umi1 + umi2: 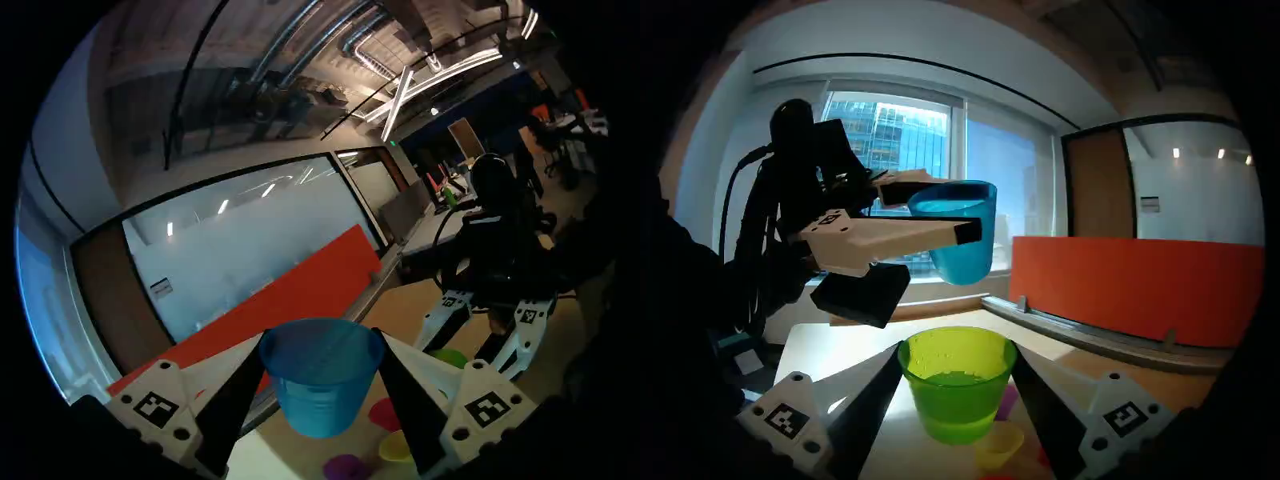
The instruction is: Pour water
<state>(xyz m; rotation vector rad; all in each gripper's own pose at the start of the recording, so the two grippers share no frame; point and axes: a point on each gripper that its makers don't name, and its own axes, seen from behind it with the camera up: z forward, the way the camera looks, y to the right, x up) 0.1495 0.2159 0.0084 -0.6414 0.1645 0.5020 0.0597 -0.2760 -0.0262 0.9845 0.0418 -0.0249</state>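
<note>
Right gripper view: strong daylight comes through the window [896,136] at the back. The left tool [948,210] is backlit and its dark parts are near-black silhouette. The blue cup [960,240] and green cup [958,392] glow translucent. Glare washes out the counter [832,344] towards its far edge.

Left gripper view: dimmer, lit by ceiling strip lights [408,88], whose reflections streak the frosted glass wall [240,240]. Fisheye bending is heavy at both rims, and straight frames curve. The far office is soft, with little detail.
</note>
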